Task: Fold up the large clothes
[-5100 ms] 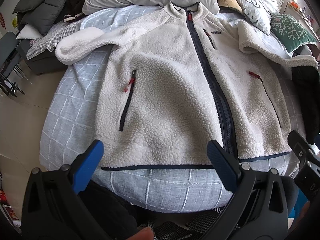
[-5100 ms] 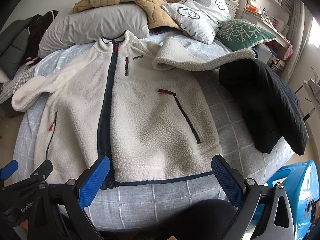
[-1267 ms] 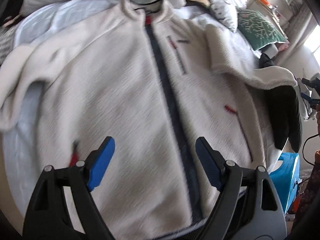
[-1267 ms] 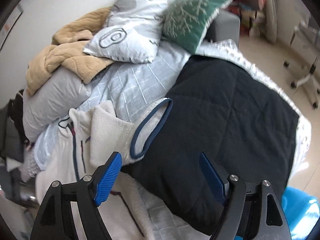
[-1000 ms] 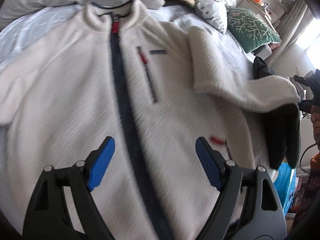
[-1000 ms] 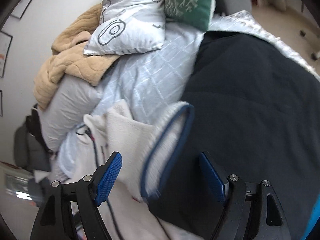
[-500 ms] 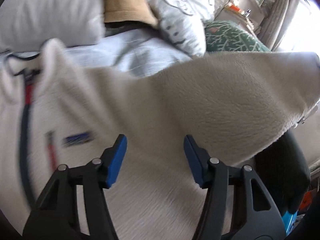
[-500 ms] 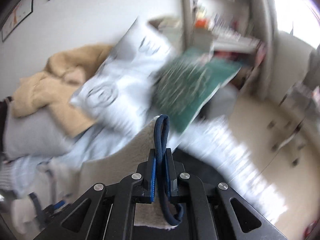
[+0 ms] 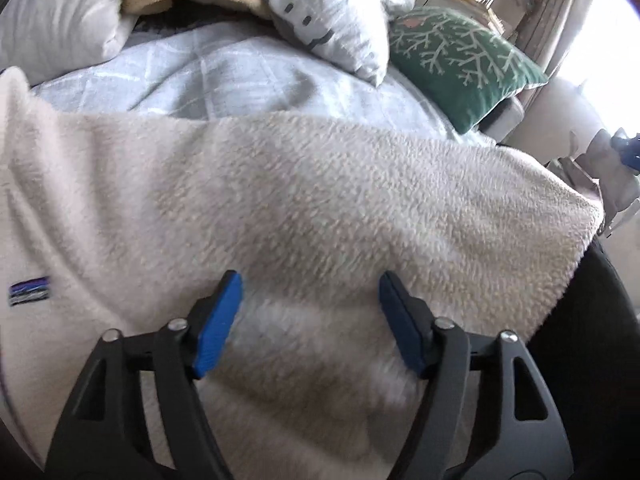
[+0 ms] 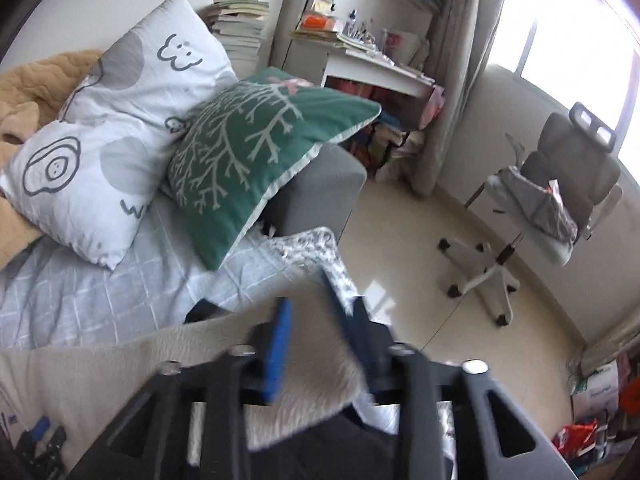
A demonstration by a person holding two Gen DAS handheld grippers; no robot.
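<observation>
The cream fleece jacket (image 9: 280, 208) lies on the grey checked bedspread (image 9: 224, 76), its sleeve stretched right. The left gripper (image 9: 310, 312) hovers spread above the sleeve; the right gripper (image 10: 320, 332) stands part-spread around the blurred cuff, grip unclear. Advice: clamp firmly, carry the sleeve across the chest, keeping it flat.

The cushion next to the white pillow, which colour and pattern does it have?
Green cushion with a pale branching pattern, clearest in the right wrist view.

Daylight poured from the window (image 10: 568, 52), blown out to glare. Fisheye bent the edges, corners went black. The right gripper (image 10: 320, 332) was motion-blurred.
</observation>
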